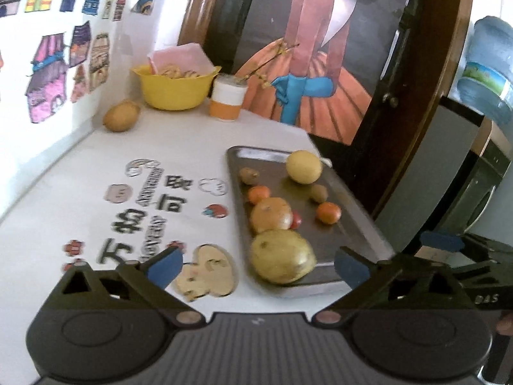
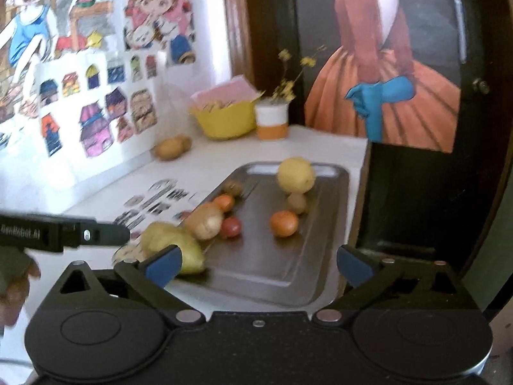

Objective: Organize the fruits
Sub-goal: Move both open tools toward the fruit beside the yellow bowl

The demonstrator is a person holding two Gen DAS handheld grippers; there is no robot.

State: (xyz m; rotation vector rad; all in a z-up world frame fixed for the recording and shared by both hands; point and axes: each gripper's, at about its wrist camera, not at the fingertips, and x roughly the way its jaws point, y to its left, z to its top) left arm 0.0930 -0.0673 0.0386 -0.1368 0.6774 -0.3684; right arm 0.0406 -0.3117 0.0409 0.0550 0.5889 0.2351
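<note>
Hovering low over a white table, the left gripper (image 1: pixel 258 268) and the right gripper (image 2: pixel 258 268) both have their jaws spread wide with nothing between them. Ahead lies a dark metal tray (image 1: pixel 359 211) near the table's right edge, and the fruit sits gathered on it, seemingly so it can be sorted from one spot. Closest to the left gripper is a large yellow-green fruit (image 1: pixel 282 256) at the tray's near corner. Just behind it sits an orange (image 1: pixel 271 215), touching a small red fruit (image 1: pixel 296 219). Two small tangerines (image 1: pixel 328 212), two brown kiwi-like fruits (image 1: pixel 250 175) and a yellow lemon (image 1: pixel 303 166) are scattered farther back. One brownish fruit (image 1: pixel 121 116) rests apart against the wall, beside a yellow bowl (image 1: pixel 174 91) and a white and orange cup (image 1: pixel 227 101). The wide jaws probably suit the bulky near fruit, which looks like the likely first pick. Both views are blurred by motion.
</note>
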